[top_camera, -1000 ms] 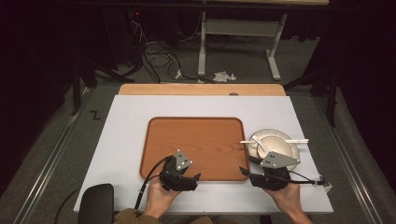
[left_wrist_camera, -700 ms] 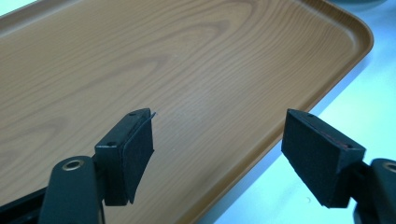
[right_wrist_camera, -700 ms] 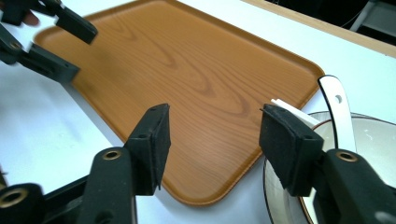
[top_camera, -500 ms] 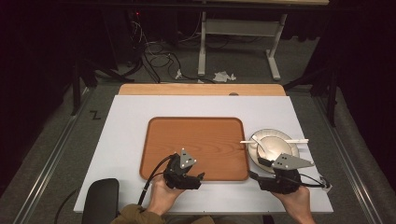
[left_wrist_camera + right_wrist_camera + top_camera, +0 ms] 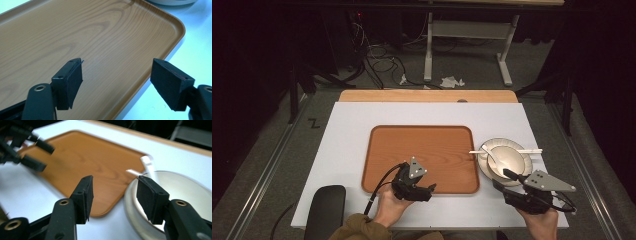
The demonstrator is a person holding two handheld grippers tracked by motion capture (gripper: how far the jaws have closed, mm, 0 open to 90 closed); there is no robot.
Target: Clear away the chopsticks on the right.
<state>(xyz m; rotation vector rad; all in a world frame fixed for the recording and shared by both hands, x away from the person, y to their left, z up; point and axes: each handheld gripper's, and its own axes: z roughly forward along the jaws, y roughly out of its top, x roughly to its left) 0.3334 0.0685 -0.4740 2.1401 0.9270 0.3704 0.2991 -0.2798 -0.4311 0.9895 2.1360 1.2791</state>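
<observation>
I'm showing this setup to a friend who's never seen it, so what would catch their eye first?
Probably the empty wood-grain brown tray in the middle of the white table. Just right of it sit a cream bowl on a matching plate, with a white spoon in the bowl. Near the table's front edge, two hand-held black grippers wait open: the left gripper over the tray's front rim, the right gripper beside the plate.

Overhead forward-down; gripper views close, tray (image 5: 422, 150) shared
</observation>
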